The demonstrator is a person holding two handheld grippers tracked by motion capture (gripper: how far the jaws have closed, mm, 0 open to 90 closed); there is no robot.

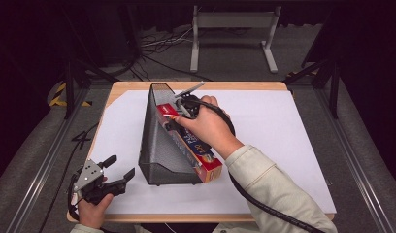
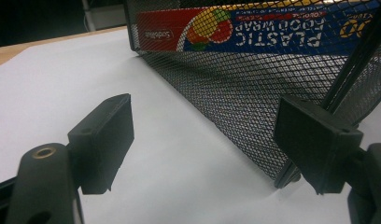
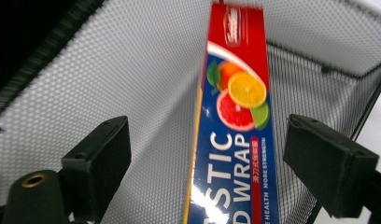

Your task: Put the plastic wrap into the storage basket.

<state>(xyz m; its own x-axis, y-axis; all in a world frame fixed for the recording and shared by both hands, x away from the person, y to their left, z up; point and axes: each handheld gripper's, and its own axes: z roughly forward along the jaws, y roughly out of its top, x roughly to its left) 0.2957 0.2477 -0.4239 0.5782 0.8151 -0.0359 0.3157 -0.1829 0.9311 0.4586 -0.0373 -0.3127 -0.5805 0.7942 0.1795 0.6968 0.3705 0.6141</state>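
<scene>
The plastic food wrap box (image 1: 189,145) leans inside the black mesh file holder (image 1: 159,145), which stands near the middle of the white sheet (image 1: 283,131) covering the table, a little toward its left edge; the box's red upper end rests high against the holder's tall back, and its lower end pokes out past the holder's low front, pointing at the near edge. Starting from the left, I have my left gripper (image 1: 119,169) down by the near left corner of the sheet, jaws spread wide and holding nothing, just beside the holder's front left corner without touching it. In the left gripper view the mesh wall (image 2: 254,93) rises close ahead, with the box's label (image 2: 254,28) readable through it. Further right, my right gripper (image 1: 179,110) hovers over the upper end of the box. In the right gripper view its jaws are spread on either side of the box (image 3: 235,140), with a clear gap on both sides.
</scene>
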